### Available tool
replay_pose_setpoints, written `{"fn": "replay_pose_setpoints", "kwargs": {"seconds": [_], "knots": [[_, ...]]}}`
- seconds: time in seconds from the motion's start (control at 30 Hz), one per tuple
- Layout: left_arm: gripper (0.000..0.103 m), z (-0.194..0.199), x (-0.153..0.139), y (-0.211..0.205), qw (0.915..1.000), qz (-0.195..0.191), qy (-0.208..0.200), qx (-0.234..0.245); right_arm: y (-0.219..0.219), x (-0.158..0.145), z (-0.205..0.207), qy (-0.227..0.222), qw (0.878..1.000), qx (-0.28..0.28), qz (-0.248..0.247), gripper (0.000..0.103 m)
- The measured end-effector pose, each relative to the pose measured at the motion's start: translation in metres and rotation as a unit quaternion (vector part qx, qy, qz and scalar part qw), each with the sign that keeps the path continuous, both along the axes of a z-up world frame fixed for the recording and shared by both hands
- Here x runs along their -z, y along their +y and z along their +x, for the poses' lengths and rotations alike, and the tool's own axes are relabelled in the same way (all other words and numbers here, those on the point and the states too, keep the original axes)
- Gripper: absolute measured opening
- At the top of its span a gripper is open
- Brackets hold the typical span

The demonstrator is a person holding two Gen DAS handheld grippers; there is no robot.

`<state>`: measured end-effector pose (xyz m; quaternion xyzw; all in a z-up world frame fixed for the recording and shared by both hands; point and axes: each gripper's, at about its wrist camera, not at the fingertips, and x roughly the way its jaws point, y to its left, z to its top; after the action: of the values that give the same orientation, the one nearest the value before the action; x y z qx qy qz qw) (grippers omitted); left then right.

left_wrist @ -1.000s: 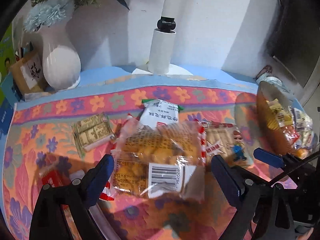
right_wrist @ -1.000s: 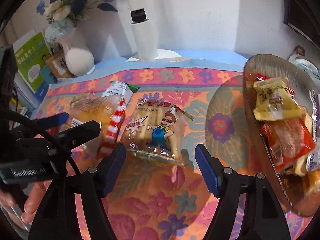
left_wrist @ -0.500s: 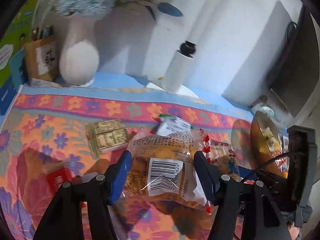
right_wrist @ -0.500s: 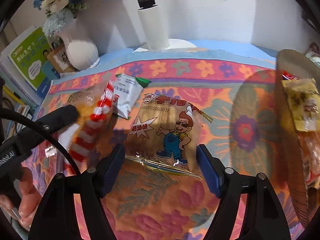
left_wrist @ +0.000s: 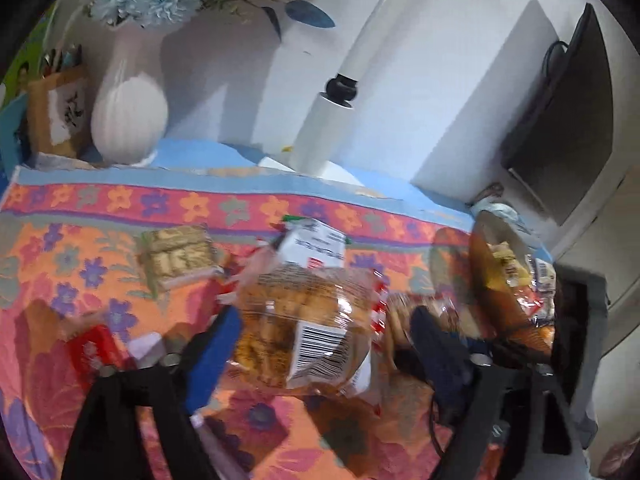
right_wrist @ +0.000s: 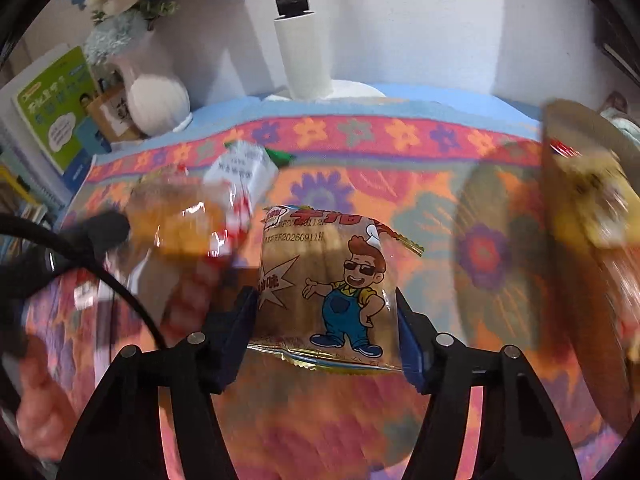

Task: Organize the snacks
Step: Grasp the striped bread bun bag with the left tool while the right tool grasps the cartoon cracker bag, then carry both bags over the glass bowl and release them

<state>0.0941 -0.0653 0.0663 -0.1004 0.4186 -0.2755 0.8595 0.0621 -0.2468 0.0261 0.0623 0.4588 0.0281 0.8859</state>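
My left gripper (left_wrist: 320,344) is shut on a clear bag of golden pastries (left_wrist: 304,324) with a barcode label and a red-white striped edge, held above the flowered cloth. The same bag shows in the right wrist view (right_wrist: 180,224), lifted. My right gripper (right_wrist: 326,320) has its blue pads against both sides of a cartoon-man snack pack (right_wrist: 328,280). A white sachet with a green end (left_wrist: 314,242) (right_wrist: 240,172) and a beige cracker pack (left_wrist: 178,250) lie on the cloth. An amber glass bowl (left_wrist: 486,276) (right_wrist: 568,216) at the right holds several snack packs.
A white vase with flowers (left_wrist: 128,116) (right_wrist: 154,98), a white paper roll on a stand (left_wrist: 324,132) (right_wrist: 302,56), a kraft pen box (left_wrist: 60,112) and a green book (right_wrist: 52,104) stand at the back. A red packet (left_wrist: 90,350) lies front left.
My left gripper has closed on the pastry bag, lifted it and swung toward the bowl. My right gripper has moved up to the cartoon pack and closed its pads onto it.
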Motion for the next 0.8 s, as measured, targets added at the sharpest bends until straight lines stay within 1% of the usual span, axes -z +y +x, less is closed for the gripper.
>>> {"fn": "replay_pose_setpoints", "kwargs": {"seconds": [0.03, 0.13, 0.2, 0.23, 0.3, 0.37, 0.4, 0.43, 0.47, 0.5, 0.53, 0.57, 0.63, 0.73, 0.8], "knots": [[0.095, -0.001, 0.001, -0.005, 0.9999, 0.005, 0.002, 0.009, -0.006, 0.000, -0.011, 0.005, 1.000, -0.001, 0.003, 0.062], [0.095, -0.005, 0.005, -0.018, 0.9992, 0.037, -0.006, 0.013, -0.019, 0.000, -0.042, 0.009, 1.000, 0.000, 0.012, 0.062], [0.095, -0.004, 0.009, -0.030, 0.9964, 0.082, -0.021, -0.006, -0.022, -0.001, -0.056, 0.008, 1.000, 0.000, 0.013, 0.062], [0.095, -0.002, 0.012, -0.035, 0.9941, 0.105, -0.020, -0.015, -0.023, -0.001, -0.062, 0.007, 1.000, -0.001, 0.011, 0.062], [0.095, 0.002, 0.018, -0.042, 0.9906, 0.133, -0.013, -0.025, -0.023, -0.001, -0.071, 0.004, 1.000, -0.003, 0.005, 0.062], [0.095, 0.002, 0.019, -0.051, 0.9872, 0.155, -0.023, -0.026, -0.023, -0.002, -0.075, 0.003, 1.000, -0.007, 0.004, 0.062], [0.093, 0.002, 0.019, -0.055, 0.9848, 0.170, -0.029, -0.023, -0.023, -0.002, -0.077, 0.002, 1.000, -0.008, 0.006, 0.062], [0.083, -0.001, 0.018, -0.059, 0.9817, 0.186, -0.039, -0.020, -0.024, -0.003, -0.079, 0.001, 1.000, -0.009, 0.009, 0.062], [0.076, -0.005, 0.016, -0.062, 0.9800, 0.193, -0.046, -0.012, -0.024, -0.004, -0.082, -0.001, 1.000, -0.010, 0.013, 0.061], [0.073, -0.006, 0.015, -0.063, 0.9802, 0.193, -0.045, -0.008, -0.025, -0.006, -0.086, -0.007, 1.000, -0.009, 0.015, 0.061], [0.067, -0.010, 0.012, -0.062, 0.9816, 0.186, -0.043, -0.005, -0.026, -0.008, -0.091, -0.012, 1.000, -0.008, 0.016, 0.061], [0.064, -0.014, 0.010, -0.061, 0.9824, 0.181, -0.045, -0.007, -0.027, -0.011, -0.094, -0.016, 1.000, -0.007, 0.018, 0.060], [0.064, -0.025, 0.001, -0.058, 0.9836, 0.172, -0.053, -0.007, -0.031, -0.017, -0.103, -0.024, 0.999, -0.008, 0.025, 0.060], [0.064, -0.040, -0.009, -0.058, 0.9833, 0.171, -0.061, -0.012, -0.035, -0.028, -0.115, -0.037, 0.999, -0.009, 0.023, 0.060], [0.064, -0.052, -0.023, -0.055, 0.9854, 0.155, -0.071, -0.014, -0.038, -0.035, -0.123, -0.045, 0.999, -0.008, 0.027, 0.060]]}}
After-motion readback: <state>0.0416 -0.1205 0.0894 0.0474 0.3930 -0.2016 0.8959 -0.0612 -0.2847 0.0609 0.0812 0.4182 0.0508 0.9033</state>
